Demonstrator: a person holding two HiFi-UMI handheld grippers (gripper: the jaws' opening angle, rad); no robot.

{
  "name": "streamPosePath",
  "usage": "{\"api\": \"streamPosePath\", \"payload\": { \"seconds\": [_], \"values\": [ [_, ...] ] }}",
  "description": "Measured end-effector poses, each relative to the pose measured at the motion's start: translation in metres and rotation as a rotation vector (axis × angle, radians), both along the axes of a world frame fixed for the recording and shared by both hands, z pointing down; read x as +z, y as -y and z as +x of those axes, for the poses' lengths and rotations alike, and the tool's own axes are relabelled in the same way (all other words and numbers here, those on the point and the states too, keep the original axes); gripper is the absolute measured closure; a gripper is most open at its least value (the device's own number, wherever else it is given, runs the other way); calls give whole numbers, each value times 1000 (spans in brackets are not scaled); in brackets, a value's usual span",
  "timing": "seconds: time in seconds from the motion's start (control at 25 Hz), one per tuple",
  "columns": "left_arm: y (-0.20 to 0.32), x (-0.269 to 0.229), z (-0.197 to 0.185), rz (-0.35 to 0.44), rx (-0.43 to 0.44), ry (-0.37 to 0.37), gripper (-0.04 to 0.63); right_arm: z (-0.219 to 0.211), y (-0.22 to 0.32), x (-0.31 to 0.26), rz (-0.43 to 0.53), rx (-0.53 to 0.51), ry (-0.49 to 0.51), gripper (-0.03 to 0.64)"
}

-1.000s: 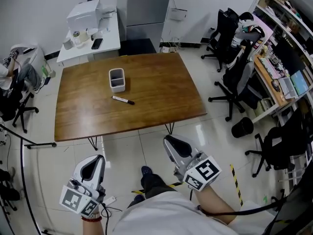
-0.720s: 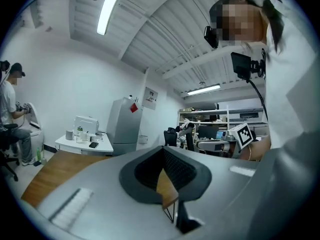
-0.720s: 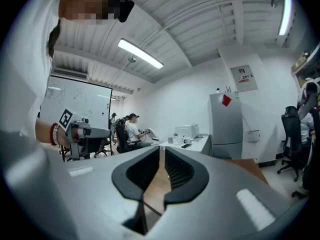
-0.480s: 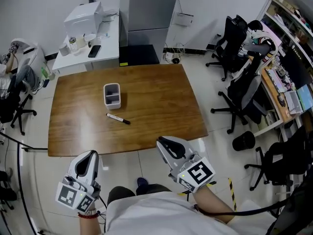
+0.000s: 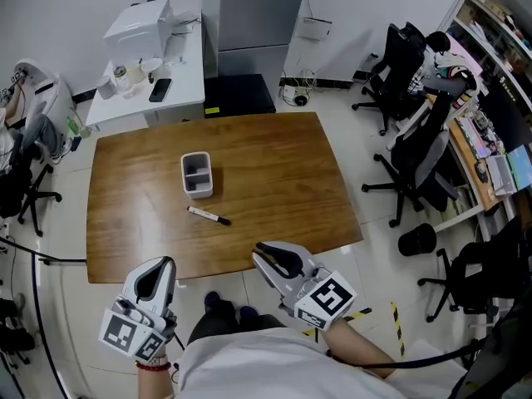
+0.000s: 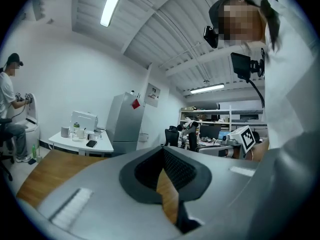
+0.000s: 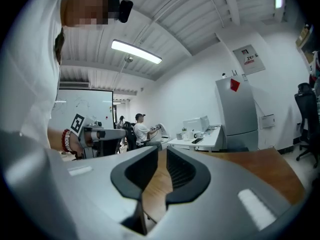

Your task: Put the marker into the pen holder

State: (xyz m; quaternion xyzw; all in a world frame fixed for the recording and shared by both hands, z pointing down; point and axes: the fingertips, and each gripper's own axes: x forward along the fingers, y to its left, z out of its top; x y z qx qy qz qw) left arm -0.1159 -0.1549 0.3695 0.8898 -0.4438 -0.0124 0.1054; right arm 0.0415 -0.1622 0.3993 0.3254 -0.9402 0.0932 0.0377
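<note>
On table point(image 5: 274, 165), marker point(image 5: 209, 216) beyond left gripper point(image 5: 159, 268)

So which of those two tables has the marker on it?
The big brown wooden table in the middle: the marker lies there near the pen holder. The white table by the wall holds a white machine instead.

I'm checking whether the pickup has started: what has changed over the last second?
The left gripper and the right gripper both came forward to the near edge of the wooden table. The right gripper's jaws have just been opening slightly, with nothing between them. Nothing was taken hold of. The marker and the pen holder stay where they were on the table.
</note>
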Motion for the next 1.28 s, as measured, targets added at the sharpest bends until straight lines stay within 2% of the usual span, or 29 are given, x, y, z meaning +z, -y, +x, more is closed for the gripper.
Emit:
{"api": "streamPosePath", "payload": {
  "seconds": [0.24, 0.48, 0.6, 0.68, 0.76, 0.88, 1.12, 1.28],
  "values": [
    [30, -6, -25, 28, 74, 2, 598, -40, 29, 4, 5, 29, -6, 584],
    [52, 11, -48, 12, 134, -6, 598, -65, 57, 26, -75, 88, 51, 568],
    [59, 23, -48, 13, 162, 27, 598, -73, 65, 45, -118, 49, 31, 542],
    [62, 38, -44, 10, 185, 69, 598, -79, 67, 63, -159, -20, 24, 494],
    [66, 49, -44, -1, 197, 65, 598, -84, 72, 88, -179, -67, -36, 479],
    [77, 58, -50, -24, 173, 27, 598, -83, 90, 140, -198, -86, -201, 479],
    [97, 74, -61, -82, 123, 11, 598, -73, 126, 242, -289, -146, -509, 473],
    [114, 71, -69, -76, 84, 9, 598, -83, 128, 263, -312, -238, -573, 463]
  ]
}}
